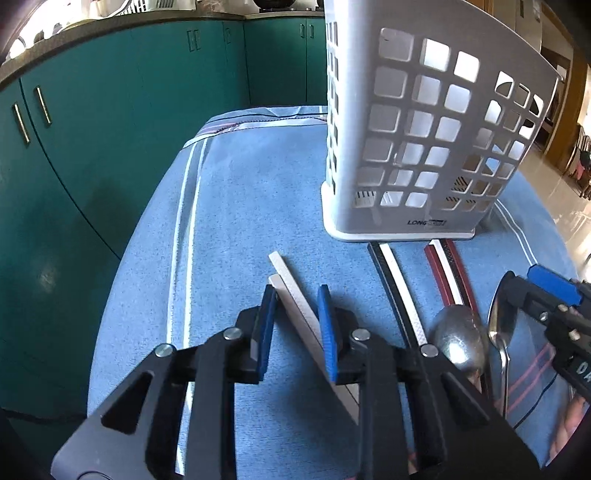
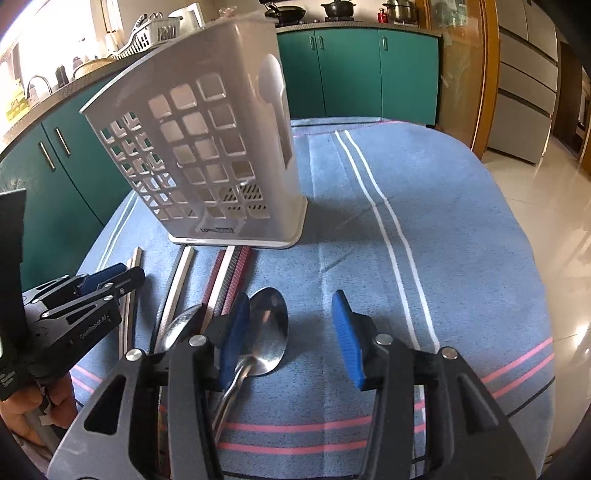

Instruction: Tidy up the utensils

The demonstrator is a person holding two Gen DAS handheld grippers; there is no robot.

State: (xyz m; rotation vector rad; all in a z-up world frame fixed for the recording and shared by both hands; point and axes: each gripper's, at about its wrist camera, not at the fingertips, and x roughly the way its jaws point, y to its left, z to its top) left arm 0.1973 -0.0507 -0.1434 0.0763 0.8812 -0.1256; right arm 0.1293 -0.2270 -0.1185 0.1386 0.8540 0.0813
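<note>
A white perforated utensil holder (image 1: 424, 140) stands upright on the blue striped cloth (image 1: 251, 206); it also shows in the right wrist view (image 2: 207, 155). Pairs of chopsticks lie in front of it: a white pair (image 1: 295, 306), a black-and-white pair (image 1: 395, 291) and a red-and-white pair (image 1: 448, 271). Two steel spoons (image 1: 461, 339) lie beside them. My left gripper (image 1: 297, 328) is open, its jaws on either side of the white chopsticks. My right gripper (image 2: 291, 336) is open and empty, low over a spoon (image 2: 267, 330).
Teal cabinets (image 1: 110, 110) stand behind the table, with pots and a dish rack on the counter (image 2: 147, 33). The cloth's rounded edge (image 2: 532, 280) drops to a shiny tiled floor at the right. A wooden door frame (image 2: 487, 74) stands far right.
</note>
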